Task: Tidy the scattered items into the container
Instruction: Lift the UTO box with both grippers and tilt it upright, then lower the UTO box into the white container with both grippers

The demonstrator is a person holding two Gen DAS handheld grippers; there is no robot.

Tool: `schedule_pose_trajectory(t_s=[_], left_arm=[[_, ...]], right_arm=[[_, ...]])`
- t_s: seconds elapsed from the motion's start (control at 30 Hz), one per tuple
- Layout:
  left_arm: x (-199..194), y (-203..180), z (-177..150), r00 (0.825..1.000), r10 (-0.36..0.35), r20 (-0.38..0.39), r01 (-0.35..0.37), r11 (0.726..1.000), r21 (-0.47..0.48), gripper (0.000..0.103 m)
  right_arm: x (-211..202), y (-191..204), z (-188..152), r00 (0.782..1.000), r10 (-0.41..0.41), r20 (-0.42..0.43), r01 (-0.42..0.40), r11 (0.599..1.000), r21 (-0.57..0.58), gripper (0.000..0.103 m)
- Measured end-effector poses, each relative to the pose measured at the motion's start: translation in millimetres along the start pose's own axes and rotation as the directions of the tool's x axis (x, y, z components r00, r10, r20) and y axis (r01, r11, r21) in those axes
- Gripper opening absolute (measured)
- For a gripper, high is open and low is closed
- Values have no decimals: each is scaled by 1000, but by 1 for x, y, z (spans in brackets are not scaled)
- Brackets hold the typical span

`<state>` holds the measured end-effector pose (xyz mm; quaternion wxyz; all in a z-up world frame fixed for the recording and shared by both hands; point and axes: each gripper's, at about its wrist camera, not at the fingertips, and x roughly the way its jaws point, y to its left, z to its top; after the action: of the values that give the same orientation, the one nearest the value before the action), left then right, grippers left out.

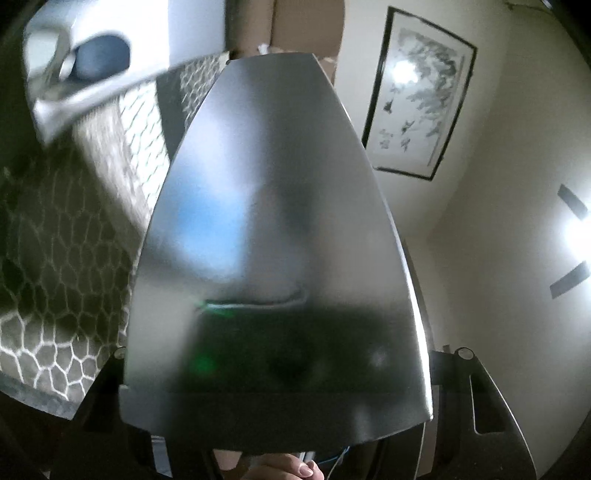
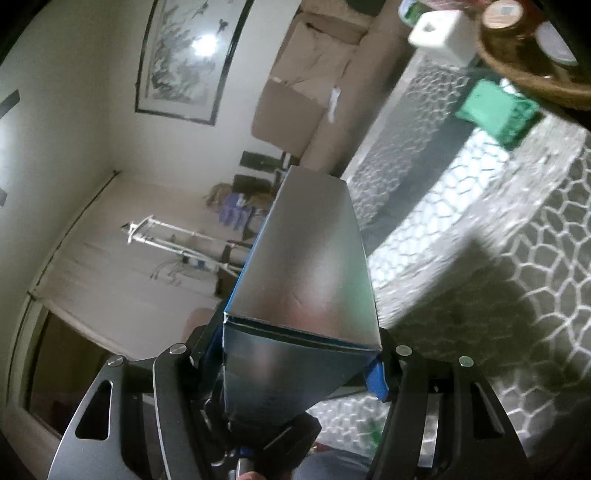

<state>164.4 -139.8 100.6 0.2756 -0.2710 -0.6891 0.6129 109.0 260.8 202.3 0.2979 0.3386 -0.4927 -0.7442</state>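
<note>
- The box point(image 2: 303, 280) is long and rectangular, with silver faces that catch the light and a blue strip along its 9 o'clock edge; a shallow crease shows near its lower end.
- In the right wrist view it sits between the fingers of the right gripper point(image 2: 301, 360), running from the middle of the frame toward 12 o'clock, well above the patterned surface.
- The right gripper is clamped on the box: a dark finger presses each side of its near end, with a blue pad point(image 2: 376, 380) showing at the 3 o'clock side.
- In the left wrist view the same silver box point(image 1: 273, 229) fills the centre, wide at 6 o'clock and tapering toward 12 o'clock, with a blurred blue reflection on its face.
- The left gripper point(image 1: 275, 373) is mostly hidden behind the box; only dark finger parts show at 4 and 8 o'clock, so I cannot tell whether it grips.
- A tablecloth point(image 2: 517, 266) with a grey honeycomb pattern lies from 2 to 5 o'clock in the right view.
- On it, toward 1 o'clock, stand a green packet point(image 2: 498, 110), a white block point(image 2: 439, 33) and a woven basket point(image 2: 532, 62).
- A framed ink painting point(image 2: 184, 59) hangs on the pale wall at 11 o'clock, with cardboard boxes point(image 2: 303, 92) stacked beside it.
</note>
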Motion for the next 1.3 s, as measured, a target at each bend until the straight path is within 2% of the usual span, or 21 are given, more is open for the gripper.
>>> schedule_pose_trajectory(t_s=[0.2, 0.43, 0.6, 0.77, 0.87, 1.03, 1.2, 1.3], left_arm=[[-35, -39, 55, 997, -13, 78, 10, 999, 32, 56], [-86, -65, 150, 982, 56, 179, -62, 998, 26, 58], [-100, -73, 223, 962, 136, 238, -145, 989, 21, 59], [-96, -65, 278, 948, 211, 239, -226, 974, 33, 59], [-89, -54, 308, 936, 266, 232, -274, 962, 6, 61], [-86, -9, 320, 923, 333, 193, -330, 943, -51, 61], [-73, 11, 313, 902, 405, 148, -400, 914, -61, 62], [-68, 15, 313, 890, 430, 152, -426, 903, -57, 65]], right_arm=[[68, 38, -5, 998, 50, -35, -50, 999, -5, 64], [169, 63, -23, 994, 71, -77, -71, 997, 11, 64], [234, 59, -34, 993, 71, -93, -66, 996, 57, 64], [284, 43, -37, 993, 49, -104, -38, 993, 111, 64], [308, 29, -38, 994, 15, -112, 0, 991, 132, 64], [327, 0, -43, 993, -35, -114, 57, 980, 193, 64], [326, -22, -46, 990, -96, -103, 119, 962, 247, 64], [328, -21, -47, 986, -129, -106, 150, 962, 227, 64]])
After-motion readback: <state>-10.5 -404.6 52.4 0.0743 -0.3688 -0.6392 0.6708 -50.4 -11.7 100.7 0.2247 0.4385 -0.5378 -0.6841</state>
